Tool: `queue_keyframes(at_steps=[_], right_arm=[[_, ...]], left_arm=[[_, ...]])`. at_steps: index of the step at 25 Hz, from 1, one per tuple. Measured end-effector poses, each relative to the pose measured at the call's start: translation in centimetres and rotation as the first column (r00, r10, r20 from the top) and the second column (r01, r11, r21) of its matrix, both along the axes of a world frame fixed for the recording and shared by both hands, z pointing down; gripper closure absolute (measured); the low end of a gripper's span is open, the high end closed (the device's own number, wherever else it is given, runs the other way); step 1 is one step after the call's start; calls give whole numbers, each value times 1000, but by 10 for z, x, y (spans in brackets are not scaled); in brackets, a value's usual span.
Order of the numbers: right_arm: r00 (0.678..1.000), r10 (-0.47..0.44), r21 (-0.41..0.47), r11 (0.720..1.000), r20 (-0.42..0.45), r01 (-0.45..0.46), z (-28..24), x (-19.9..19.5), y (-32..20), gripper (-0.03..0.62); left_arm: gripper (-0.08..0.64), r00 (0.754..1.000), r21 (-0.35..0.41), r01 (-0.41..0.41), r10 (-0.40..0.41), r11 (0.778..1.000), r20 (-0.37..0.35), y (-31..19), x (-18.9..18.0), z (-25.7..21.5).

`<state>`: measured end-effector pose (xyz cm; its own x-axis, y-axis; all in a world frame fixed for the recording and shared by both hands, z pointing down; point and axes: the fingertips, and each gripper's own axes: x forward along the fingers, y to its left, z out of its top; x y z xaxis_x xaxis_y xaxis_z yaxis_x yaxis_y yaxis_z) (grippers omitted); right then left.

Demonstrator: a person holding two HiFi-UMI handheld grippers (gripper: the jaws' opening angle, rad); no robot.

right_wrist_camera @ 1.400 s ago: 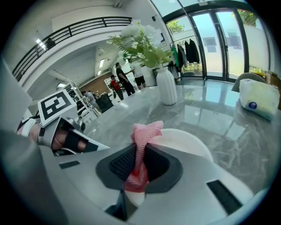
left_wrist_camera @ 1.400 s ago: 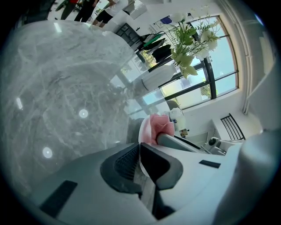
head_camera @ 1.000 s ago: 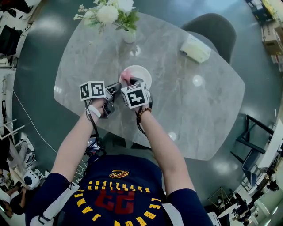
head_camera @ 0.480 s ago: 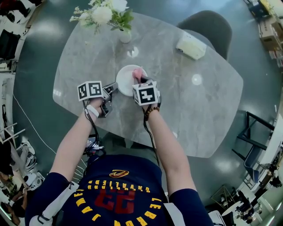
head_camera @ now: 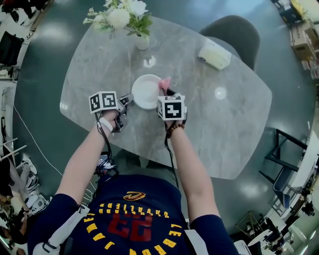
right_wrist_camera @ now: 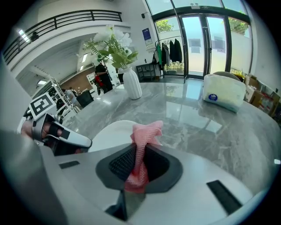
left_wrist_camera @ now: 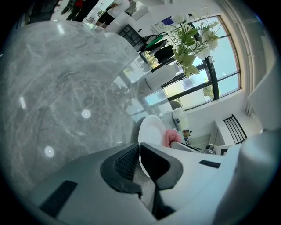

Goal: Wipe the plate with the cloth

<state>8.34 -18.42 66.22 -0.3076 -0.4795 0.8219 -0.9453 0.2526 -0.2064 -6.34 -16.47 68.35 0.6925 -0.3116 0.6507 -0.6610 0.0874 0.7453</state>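
Wipe step looks underway: left gripper [head_camera: 128, 99] fingers pinch the plate [head_camera: 146, 91] rim at 8 o'clock, steadying it on the desk [head_camera: 214, 124]; right gripper [head_camera: 167, 92] fingers clamp the cloth [head_camera: 164, 83] at 2 o'clock, so the next move probably calls for sweeping inward, pressing lightly.

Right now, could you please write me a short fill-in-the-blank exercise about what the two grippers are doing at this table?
1. The left gripper is shut on the rim of the white ____.
2. The right gripper clamps a pink ____.
3. The vase on the grey table holds white ____.
Missing words: plate, cloth, flowers.
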Motion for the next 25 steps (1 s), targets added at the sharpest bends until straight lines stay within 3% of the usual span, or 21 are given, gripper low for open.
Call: queue_keyframes(at_steps=[5, 13, 16, 19, 25], right_arm=[[999, -8, 14, 1000, 34, 7, -10, -20, 3, 546], [977, -182, 12, 983, 107, 182, -3, -110, 19, 546], [970, -219, -13, 975, 101, 222, 3, -127, 25, 546], [970, -225, -12, 974, 93, 227, 6, -124, 24, 546], [986, -162, -34, 986, 48, 164, 9, -81, 25, 546]], left_arm=[[545, 1000, 0, 6, -6, 1000, 2, 2, -2, -1], [545, 999, 0, 29, -29, 1000, -26, 4, -2, -3], [545, 999, -4, 44, -44, 999, -31, 4, -5, -1], [545, 999, 1, 45, -45, 999, -28, 3, -7, 0], [545, 999, 1, 39, -39, 999, -25, 4, -8, -1]])
